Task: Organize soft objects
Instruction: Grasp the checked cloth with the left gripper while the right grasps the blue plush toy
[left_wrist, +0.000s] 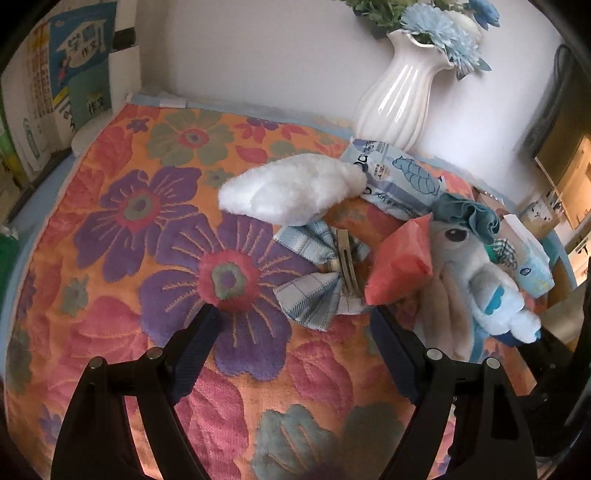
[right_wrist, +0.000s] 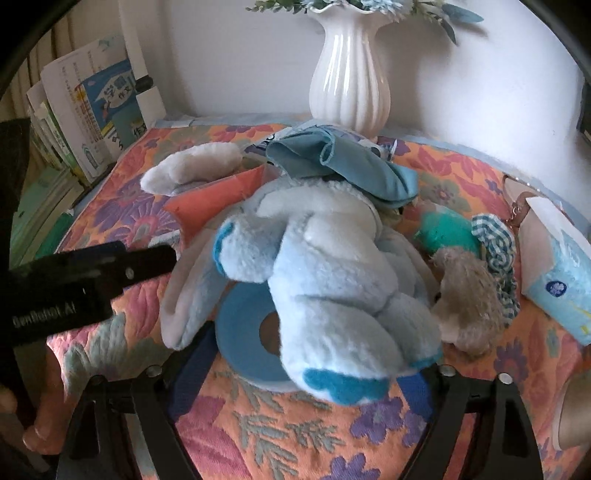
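The blue plush toy (right_wrist: 332, 280) lies mid-frame on the floral worktop (right_wrist: 295, 435), long axis running upper left to lower right. Right tongs (right_wrist: 310, 365) stand wide around it; left tongs (left_wrist: 295, 314) wide, empty.

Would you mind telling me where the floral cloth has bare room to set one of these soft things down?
The floral cloth lies bare on its left half, from the books across to the white fluffy pad and plaid bow, and forward toward the left gripper. The right side is crowded: blue plush toy, orange pouch, tissue pack and vase.
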